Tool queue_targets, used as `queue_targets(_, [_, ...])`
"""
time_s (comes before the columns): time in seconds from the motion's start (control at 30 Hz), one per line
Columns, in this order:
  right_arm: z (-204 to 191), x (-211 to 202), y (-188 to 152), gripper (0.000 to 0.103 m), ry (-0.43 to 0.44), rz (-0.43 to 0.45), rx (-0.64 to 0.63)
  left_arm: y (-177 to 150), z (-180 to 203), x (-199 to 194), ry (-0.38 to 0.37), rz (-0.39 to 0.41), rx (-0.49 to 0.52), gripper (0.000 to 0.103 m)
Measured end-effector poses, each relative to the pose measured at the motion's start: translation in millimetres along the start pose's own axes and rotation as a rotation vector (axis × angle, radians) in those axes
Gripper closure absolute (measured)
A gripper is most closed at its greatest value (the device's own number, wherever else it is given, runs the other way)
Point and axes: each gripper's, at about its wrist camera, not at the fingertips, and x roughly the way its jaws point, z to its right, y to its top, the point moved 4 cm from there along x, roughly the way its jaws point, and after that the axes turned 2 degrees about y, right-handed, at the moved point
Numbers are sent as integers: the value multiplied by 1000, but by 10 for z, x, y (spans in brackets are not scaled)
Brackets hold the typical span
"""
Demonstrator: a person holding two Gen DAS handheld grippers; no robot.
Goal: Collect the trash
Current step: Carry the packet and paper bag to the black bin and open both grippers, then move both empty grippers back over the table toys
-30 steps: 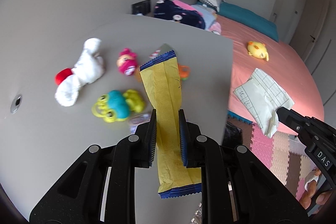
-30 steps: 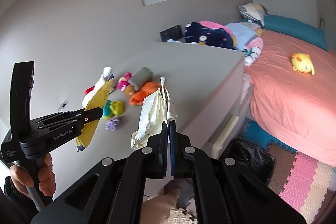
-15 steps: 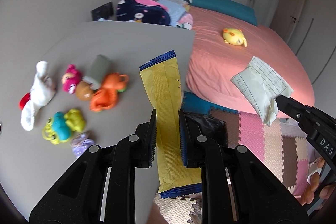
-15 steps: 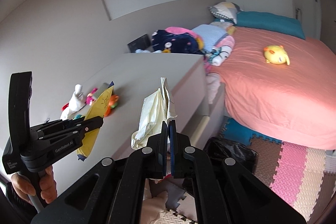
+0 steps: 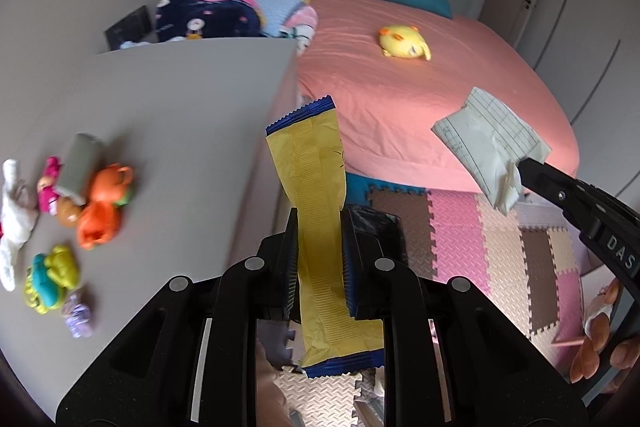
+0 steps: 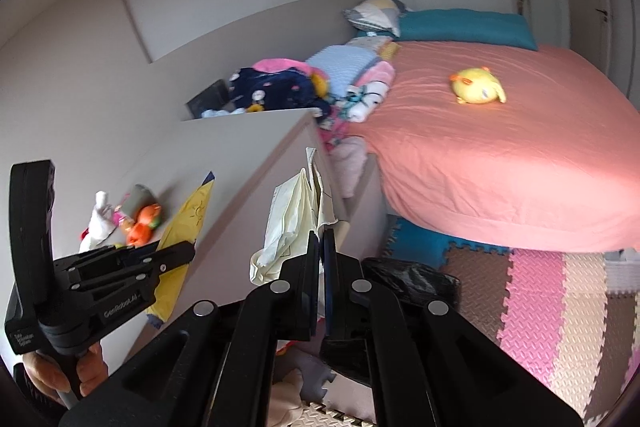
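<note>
My left gripper [image 5: 319, 223] is shut on a long yellow snack wrapper with blue ends [image 5: 316, 179], held upright past the grey cabinet's edge; the wrapper also shows in the right wrist view [image 6: 188, 219]. My right gripper [image 6: 321, 247] is shut on a crumpled cream lined paper [image 6: 296, 215], which appears in the left wrist view [image 5: 490, 147] at the right. A black trash bag [image 5: 374, 231] lies open on the floor below both, also seen in the right wrist view [image 6: 408, 279].
The grey cabinet top [image 5: 168, 115] holds several small toys [image 5: 100, 211] at its left. A bed with a pink sheet [image 6: 500, 155] and a yellow plush [image 6: 476, 87] fills the right. Foam puzzle mats [image 5: 480, 247] cover the floor.
Both grippers have swung right, off the cabinet top and toward the floor beside the bed, each still holding its piece. The toys have slid to the left of view.
</note>
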Motion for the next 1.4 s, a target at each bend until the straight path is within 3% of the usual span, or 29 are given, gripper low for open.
queue_targets(0.23, [302,211,80,100,-43,-45,46,9,235,266,-49,-59,58,81])
queue_targets(0.27, [333,259,111,94,-48,-60,48,4,268,322,-61,-78,74,76])
queue_targets(0.3, [351,296,132,63,-60,-69,47,9,281,352,-60,-90,85,44])
queue_targets(0.33, [385,320,171,39,-95,-67,50,10,290,392,-40,-101,100,4])
queue_targets(0.37, [408,314,208,10,-131,-44,51,5,292,384,-22,-85,105,6])
queue_targets(0.47, [420,296,334,10,-183,10,17,17,237,357,12,-58,112,6])
queue_targets(0.67, [380,294,403,10,-180,32,6,34,21,249,48,-38,80,6])
queue_targets(1.4, [-296,388,254,10,-112,6,-69,-170,-666,-94,118,-6,-12,6])
